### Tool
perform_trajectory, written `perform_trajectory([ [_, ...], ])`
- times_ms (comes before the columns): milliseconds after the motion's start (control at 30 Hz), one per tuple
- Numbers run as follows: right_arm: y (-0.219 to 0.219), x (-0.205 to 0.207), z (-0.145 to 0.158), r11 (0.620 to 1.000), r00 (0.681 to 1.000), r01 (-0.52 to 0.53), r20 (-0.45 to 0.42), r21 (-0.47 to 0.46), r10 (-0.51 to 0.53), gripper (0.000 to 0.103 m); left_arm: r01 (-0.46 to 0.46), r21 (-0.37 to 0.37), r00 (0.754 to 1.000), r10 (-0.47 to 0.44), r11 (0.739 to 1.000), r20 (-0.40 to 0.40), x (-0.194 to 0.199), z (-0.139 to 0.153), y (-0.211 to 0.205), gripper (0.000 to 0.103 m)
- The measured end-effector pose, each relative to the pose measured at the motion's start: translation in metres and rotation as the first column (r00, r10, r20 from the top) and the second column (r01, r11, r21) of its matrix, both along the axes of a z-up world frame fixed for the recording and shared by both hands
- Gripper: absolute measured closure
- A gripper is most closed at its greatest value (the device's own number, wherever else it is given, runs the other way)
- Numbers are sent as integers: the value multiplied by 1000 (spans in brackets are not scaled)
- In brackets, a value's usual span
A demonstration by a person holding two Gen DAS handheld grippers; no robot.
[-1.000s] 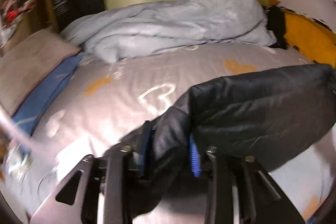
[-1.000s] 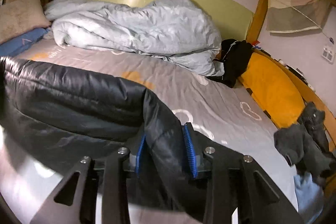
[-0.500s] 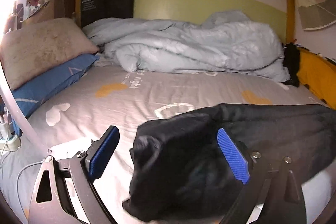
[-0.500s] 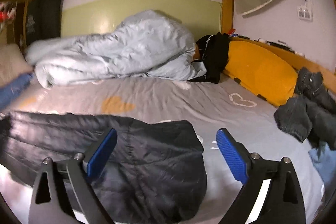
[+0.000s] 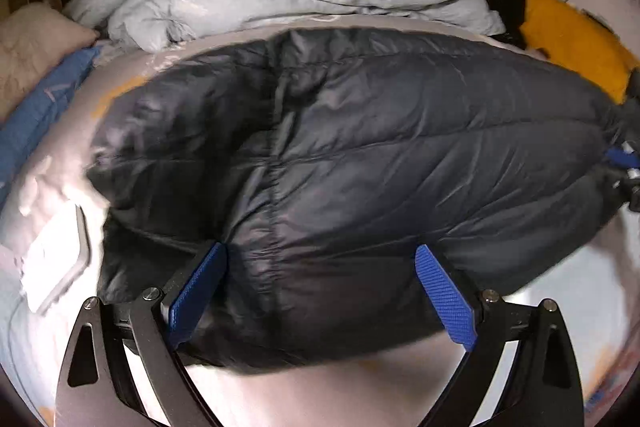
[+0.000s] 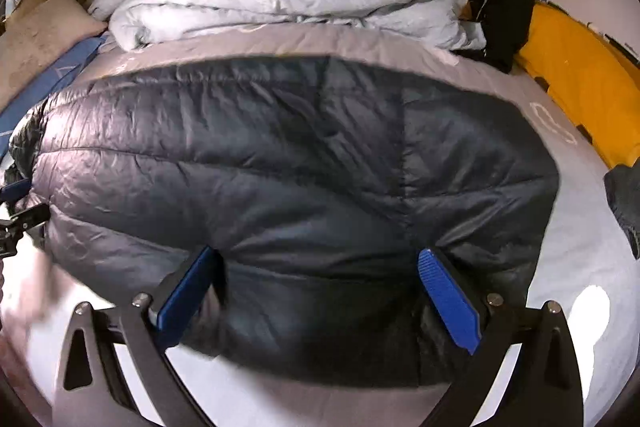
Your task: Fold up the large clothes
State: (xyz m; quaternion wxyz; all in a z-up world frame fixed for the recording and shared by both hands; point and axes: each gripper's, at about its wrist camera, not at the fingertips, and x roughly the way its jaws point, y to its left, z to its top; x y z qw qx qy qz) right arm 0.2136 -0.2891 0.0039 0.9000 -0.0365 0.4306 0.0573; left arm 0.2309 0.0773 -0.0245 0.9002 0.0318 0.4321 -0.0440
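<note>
Now that both sets of jaws have sprung wide, the black puffer jacket is out of their pinch and lies flat on the grey heart-print bedsheet, unlike a second ago when each clamped a raised bunch of it. Left gripper and right gripper are released; padding bulges between the blue pads, unsqueezed. Fold looks laid; next grab not chosen. Left view alone shows a white tablet-like slab beside the jacket; right view alone shows dark clothes at the bed's edge.
</note>
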Motion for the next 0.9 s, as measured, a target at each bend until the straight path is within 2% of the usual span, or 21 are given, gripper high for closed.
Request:
perform_trajectory([
  [133, 3, 26, -6, 1000, 1000, 13, 26, 3, -13, 1, -37, -54, 999, 38, 998, 26, 28, -4, 7, 7],
  [267, -4, 41, -15, 999, 999, 39, 1, 20, -39, 0, -64, -101, 996, 70, 993, 55, 46, -16, 16, 4],
  [367, -6, 38, -12, 999, 999, 40, 6, 19, -40, 0, -60, -81, 995, 66, 995, 71, 45, -20, 13, 3],
  [467, -9, 32, 1, 997, 997, 65, 43, 29, -67, 0, -85, -89, 991, 93, 992, 91, 39, -7, 12, 5],
  [600, -16, 18, 26, 991, 995, 54, 82, 124, -64, 0, -74, -164, 986, 97, 984, 139, 22, 20, 15, 8],
  [633, -16, 12, 35, 990, 993, 42, 103, 135, -56, 0, -59, -178, 984, 87, 982, 156, 16, 28, 13, 18],
  [667, -15, 4, 44, 990, 991, 30, 126, 136, -47, 0, -34, -195, 984, 67, 980, 163, 10, 35, 11, 34],
  [733, -14, -8, 58, 991, 985, 8, 168, 137, -32, 0, 13, -241, 985, 29, 970, 170, -2, 45, 5, 54],
  [800, -12, -18, 68, 987, 982, -7, 185, 160, -23, 1, 44, -280, 985, 5, 959, 173, -15, 52, -2, 65],
  [867, -10, -24, 75, 982, 983, -22, 185, 187, -14, 15, 87, -315, 985, -35, 945, 166, -26, 58, -15, 80],
  [900, -8, -25, 77, 980, 984, -32, 180, 195, -4, 30, 111, -325, 985, -59, 939, 164, -31, 60, -22, 84],
])
